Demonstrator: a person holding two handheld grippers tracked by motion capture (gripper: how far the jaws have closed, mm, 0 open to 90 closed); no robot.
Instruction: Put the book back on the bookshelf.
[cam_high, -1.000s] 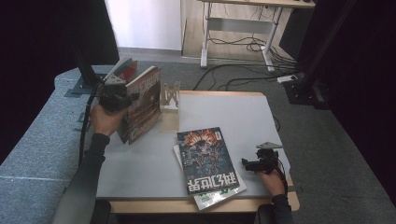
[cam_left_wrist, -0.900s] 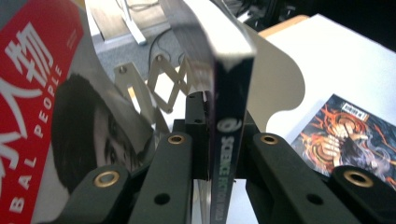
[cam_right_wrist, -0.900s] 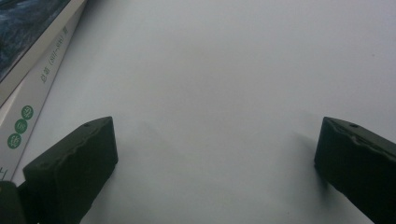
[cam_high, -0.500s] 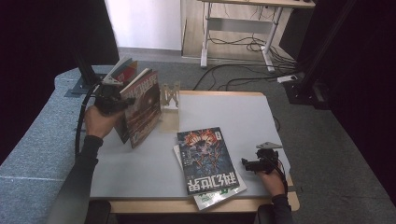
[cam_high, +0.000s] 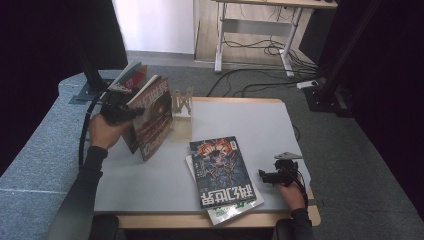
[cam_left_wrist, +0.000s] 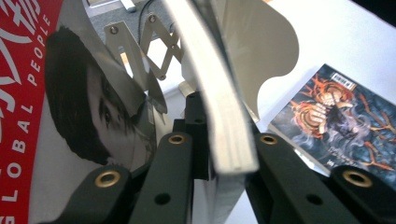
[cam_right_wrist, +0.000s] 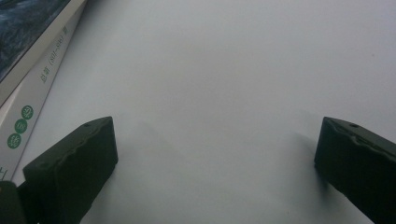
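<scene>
**Book held upright at the stand, little changed over 1 second**

The book (cam_high: 154, 119) is held tilted on its lower edge at the left rear of the table (cam_high: 280, 130), just beside the metal book stand (cam_high: 182, 107). Its edge is clamped between the jaws of the left gripper (cam_high: 125, 111), whose pads are seen pressing on both sides of the page block (cam_left_wrist: 224, 135) in the left gripper view. A magazine with a red cover (cam_left_wrist: 28, 93) is seen leaning behind the book on its left side. Compared with the frames from 1 second ago, the book is found in nearly the same place, though it is stood a little more upright and closer to the stand; the clamped grip is unchanged.

2 stacked books (cam_high: 222, 172) are lain flat at the front middle of the table, unmoved since the earlier frames. The right gripper (cam_high: 272, 176) is rested on the table near the front right edge, just beside that stack, as before. Its jaws are spread wide apart with nothing between them, and bare table is seen there in the right gripper view.
</scene>
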